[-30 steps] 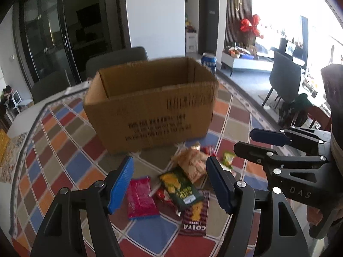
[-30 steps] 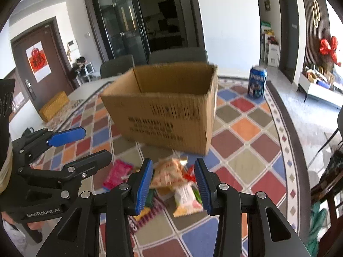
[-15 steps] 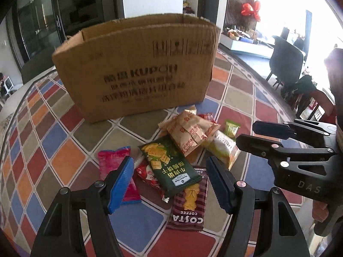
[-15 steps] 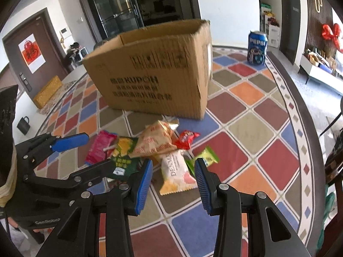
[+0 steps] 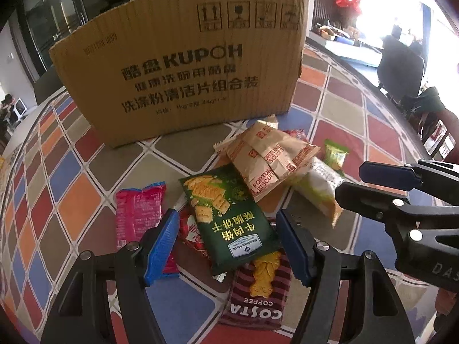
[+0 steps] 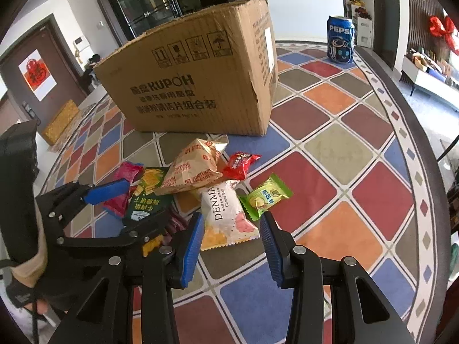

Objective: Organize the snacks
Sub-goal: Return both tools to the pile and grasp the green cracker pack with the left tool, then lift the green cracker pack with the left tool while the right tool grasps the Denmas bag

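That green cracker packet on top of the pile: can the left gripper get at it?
Probably yes. The green cracker packet lies on top of the pile, uncovered, between the left gripper's open jaws.

Cardboard box (image 6: 200,83), printed KUPOH, upright on the chequered tablecloth (image 6: 330,149); Pepsi can (image 6: 340,39) well behind it to the right. Snack heap in front: Fortune Biscuits pack (image 6: 195,167), red packet (image 6: 239,163), green packet (image 6: 266,196), Denmark Cheese Ball bag (image 6: 225,215). Right gripper (image 6: 231,246) open just short of that bag; left gripper (image 6: 129,200) open over the dark green cracker pack (image 6: 146,200).

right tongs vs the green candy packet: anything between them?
Nothing. In the right wrist view, only bare tablecloth separates the open right tongs from the small green candy packet; the white Denmark cheese-ball bag lies alongside.
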A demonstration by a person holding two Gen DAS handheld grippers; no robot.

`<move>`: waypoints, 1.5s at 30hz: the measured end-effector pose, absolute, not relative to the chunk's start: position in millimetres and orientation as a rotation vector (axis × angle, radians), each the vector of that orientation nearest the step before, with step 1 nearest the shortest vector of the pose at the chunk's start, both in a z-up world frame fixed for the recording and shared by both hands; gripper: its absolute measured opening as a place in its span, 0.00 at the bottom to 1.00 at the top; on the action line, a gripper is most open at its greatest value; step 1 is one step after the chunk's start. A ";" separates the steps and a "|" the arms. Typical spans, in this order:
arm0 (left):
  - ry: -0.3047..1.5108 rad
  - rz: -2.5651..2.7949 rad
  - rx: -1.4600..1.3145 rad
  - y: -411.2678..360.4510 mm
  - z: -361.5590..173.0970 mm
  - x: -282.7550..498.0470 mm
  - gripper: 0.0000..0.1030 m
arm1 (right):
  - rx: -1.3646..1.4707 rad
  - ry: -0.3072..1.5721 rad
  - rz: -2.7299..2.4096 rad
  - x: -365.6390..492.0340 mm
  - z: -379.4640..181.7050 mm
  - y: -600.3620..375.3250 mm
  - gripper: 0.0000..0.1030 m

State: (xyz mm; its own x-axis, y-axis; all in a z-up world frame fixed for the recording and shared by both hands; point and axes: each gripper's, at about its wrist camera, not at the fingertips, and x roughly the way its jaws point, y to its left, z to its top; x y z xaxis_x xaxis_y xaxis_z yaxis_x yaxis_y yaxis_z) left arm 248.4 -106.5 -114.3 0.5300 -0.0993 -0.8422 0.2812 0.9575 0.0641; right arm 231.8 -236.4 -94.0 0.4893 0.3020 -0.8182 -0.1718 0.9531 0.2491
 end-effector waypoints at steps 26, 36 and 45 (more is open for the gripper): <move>0.970 -0.250 0.066 -65.8 -102.5 246.4 0.43 | 0.085 1.053 0.334 256.5 -106.5 -209.1 0.40; 0.936 -0.238 0.058 -60.0 -91.0 235.8 0.42 | 0.088 1.097 0.350 263.8 -116.9 -198.3 0.35; 0.951 -0.265 0.031 -55.6 -91.2 230.0 0.06 | 0.109 1.051 0.320 243.9 -96.9 -198.1 0.32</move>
